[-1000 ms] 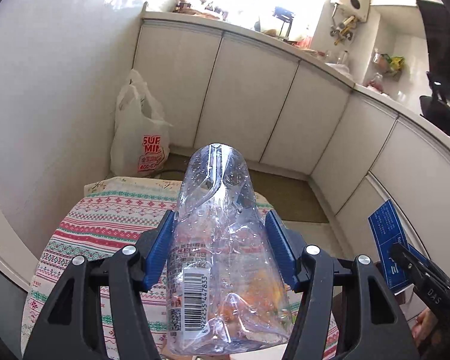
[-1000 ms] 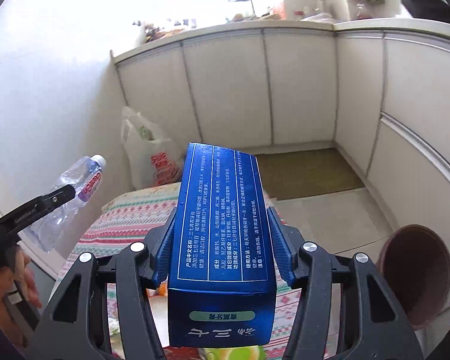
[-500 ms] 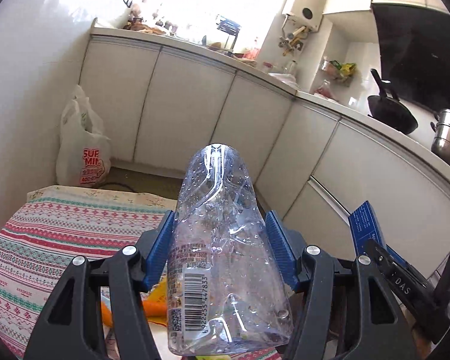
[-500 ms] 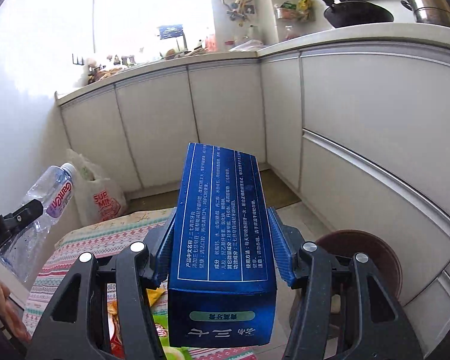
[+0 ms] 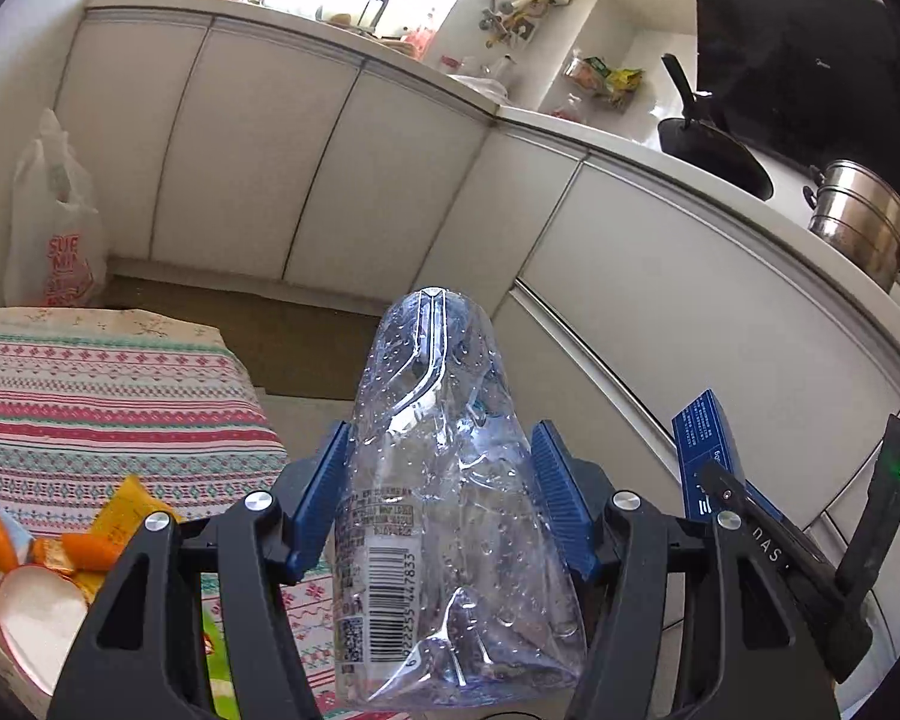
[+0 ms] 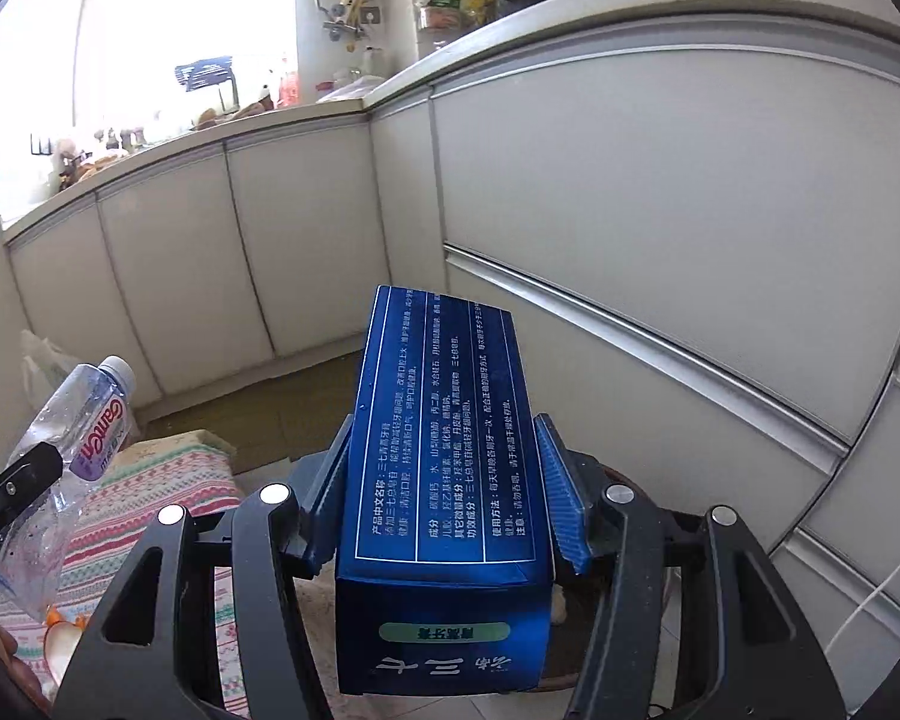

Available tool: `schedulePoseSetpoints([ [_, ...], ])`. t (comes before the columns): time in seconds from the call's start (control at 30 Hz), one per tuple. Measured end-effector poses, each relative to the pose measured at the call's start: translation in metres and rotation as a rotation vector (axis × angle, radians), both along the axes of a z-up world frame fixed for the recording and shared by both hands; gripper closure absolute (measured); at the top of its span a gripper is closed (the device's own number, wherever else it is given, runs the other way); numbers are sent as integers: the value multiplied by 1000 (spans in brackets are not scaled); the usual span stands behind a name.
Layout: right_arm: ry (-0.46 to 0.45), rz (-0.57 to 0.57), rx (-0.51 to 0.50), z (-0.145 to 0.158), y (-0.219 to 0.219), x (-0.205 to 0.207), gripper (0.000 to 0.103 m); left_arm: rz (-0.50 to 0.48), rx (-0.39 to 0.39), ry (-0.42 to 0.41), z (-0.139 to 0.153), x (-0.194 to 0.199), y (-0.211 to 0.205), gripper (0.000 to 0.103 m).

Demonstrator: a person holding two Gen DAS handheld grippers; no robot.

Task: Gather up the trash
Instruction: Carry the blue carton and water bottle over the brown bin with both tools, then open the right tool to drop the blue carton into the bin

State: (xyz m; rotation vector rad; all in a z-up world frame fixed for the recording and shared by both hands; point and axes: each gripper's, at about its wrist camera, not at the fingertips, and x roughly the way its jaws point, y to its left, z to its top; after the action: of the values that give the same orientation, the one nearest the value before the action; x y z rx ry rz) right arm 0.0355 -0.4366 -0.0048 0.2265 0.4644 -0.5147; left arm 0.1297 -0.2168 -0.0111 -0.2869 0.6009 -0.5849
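My left gripper point(image 5: 441, 480) is shut on a crushed clear plastic bottle point(image 5: 450, 510), held in the air to the right of the table. The bottle also shows at the left edge of the right wrist view point(image 6: 78, 420). My right gripper point(image 6: 444, 492) is shut on a blue toothpaste box point(image 6: 444, 468), held above the floor near the cabinets. The box also shows at the right of the left wrist view point(image 5: 705, 450). A brown round bin point(image 6: 615, 474) is mostly hidden behind the right gripper and the box.
A table with a striped patterned cloth point(image 5: 102, 396) lies to the left, with orange wrappers point(image 5: 90, 540) and a white bowl point(image 5: 42, 612) on it. A white plastic bag point(image 5: 54, 240) stands by the white cabinets point(image 5: 690, 312). A brown mat point(image 5: 306, 336) covers the floor.
Both grippers have swung right, away from the table and toward the right-hand cabinets, each with its object still held. The brown bin has slipped behind the right gripper.
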Motion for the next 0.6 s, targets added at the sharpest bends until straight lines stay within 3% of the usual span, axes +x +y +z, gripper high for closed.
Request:
schedulePoseSetpoints([
  [0.13, 38, -48, 16, -12, -28, 0, 50, -39, 13, 22, -6, -1, -36, 42],
  [0.47, 165, -108, 169, -59, -86, 27, 49, -118, 64, 77, -25, 3, -97, 42],
  [0.6, 168, -141, 220, -68, -100, 25, 31, -141, 79, 99, -34, 6, -118, 42],
])
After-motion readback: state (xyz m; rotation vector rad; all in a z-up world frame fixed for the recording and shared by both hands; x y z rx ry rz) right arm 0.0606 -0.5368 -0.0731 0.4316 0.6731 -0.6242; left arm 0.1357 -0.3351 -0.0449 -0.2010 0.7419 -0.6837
